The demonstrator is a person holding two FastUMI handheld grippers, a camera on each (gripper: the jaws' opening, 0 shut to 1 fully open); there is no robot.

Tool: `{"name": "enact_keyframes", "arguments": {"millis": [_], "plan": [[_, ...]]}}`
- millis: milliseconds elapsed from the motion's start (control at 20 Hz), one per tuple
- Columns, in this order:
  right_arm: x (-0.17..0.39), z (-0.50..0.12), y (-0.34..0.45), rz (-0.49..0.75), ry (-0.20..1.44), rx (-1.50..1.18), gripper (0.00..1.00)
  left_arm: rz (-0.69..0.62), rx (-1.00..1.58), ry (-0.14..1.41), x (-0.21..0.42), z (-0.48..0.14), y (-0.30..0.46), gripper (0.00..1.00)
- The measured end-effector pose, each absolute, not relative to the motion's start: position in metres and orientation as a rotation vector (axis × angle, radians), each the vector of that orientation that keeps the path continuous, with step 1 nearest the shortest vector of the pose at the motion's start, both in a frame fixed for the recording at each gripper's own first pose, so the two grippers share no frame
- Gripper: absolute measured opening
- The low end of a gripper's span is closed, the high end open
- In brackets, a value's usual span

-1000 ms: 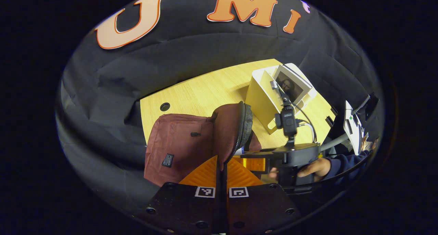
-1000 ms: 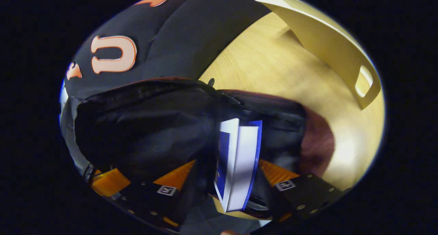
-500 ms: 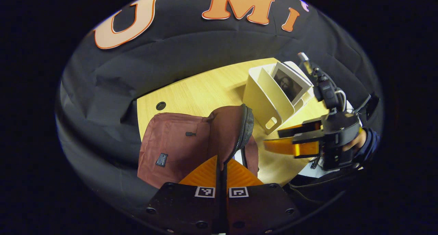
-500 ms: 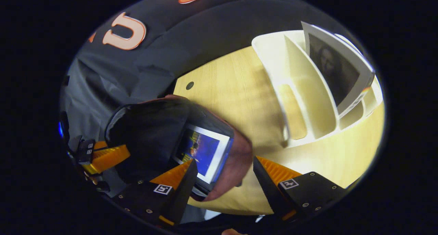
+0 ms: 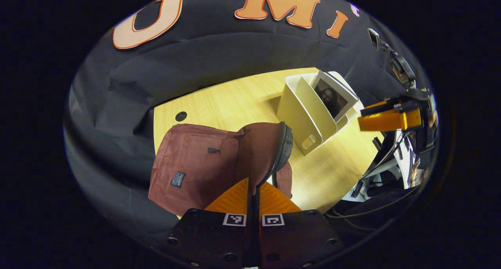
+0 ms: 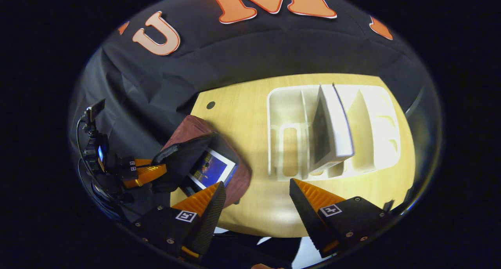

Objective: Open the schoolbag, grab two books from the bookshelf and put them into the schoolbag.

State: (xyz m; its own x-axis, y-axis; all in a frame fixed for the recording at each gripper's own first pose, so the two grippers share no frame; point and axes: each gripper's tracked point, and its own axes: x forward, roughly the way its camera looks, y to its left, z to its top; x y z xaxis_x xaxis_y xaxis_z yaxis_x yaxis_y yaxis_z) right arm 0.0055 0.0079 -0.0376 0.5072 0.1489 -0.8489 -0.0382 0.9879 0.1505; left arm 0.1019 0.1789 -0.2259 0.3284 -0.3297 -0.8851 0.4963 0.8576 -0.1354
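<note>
the left gripper [image 5: 253,188] is pinched tight on the raised flap [image 5: 261,151] of the maroon schoolbag [image 5: 193,165], which lies on the wooden table [image 5: 235,100]. the right gripper view looks into the bag's mouth, where a blue-covered book [image 6: 211,170] lies inside; the left gripper view shows just the bag's outside. the right gripper [image 6: 256,192] hangs above the table with its jaws spread wide and nothing between them. the cream bookshelf [image 6: 291,143] stands well apart from the bag, with one book [image 6: 332,124] upright in a middle slot.
</note>
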Motion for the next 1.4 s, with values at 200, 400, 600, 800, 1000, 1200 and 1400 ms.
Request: {"name": "enact_keyframes", "arguments": {"millis": [200, 400, 600, 800, 1000, 1200, 1400], "plan": [[0.021, -0.014, -0.032, 0.083, 1.065, 0.012, 0.98, -0.521, 0.153, 1.117, 0.102, -0.226, 0.177, 0.01], [0.050, -0.012, -0.060, 0.052, 1.111, -0.043, 0.98, -0.492, 0.134, 1.132, 0.100, -0.227, 0.177, 0.01], [0.081, -0.040, -0.085, 0.010, 1.185, -0.074, 0.98, -0.468, 0.122, 1.151, 0.099, -0.229, 0.177, 0.01], [0.102, -0.080, -0.098, -0.019, 1.268, -0.067, 0.98, -0.443, 0.121, 1.170, 0.098, -0.230, 0.178, 0.01], [0.117, -0.107, -0.104, -0.033, 1.332, -0.067, 0.89, -0.429, 0.120, 1.187, 0.096, -0.232, 0.177, 0.01], [0.121, -0.124, -0.102, -0.046, 1.381, -0.067, 0.63, -0.417, 0.114, 1.204, 0.095, -0.232, 0.177, 0.01], [0.116, -0.123, -0.105, -0.101, 1.409, -0.041, 0.41, -0.444, 0.136, 1.207, 0.097, -0.232, 0.176, 0.01]]}}
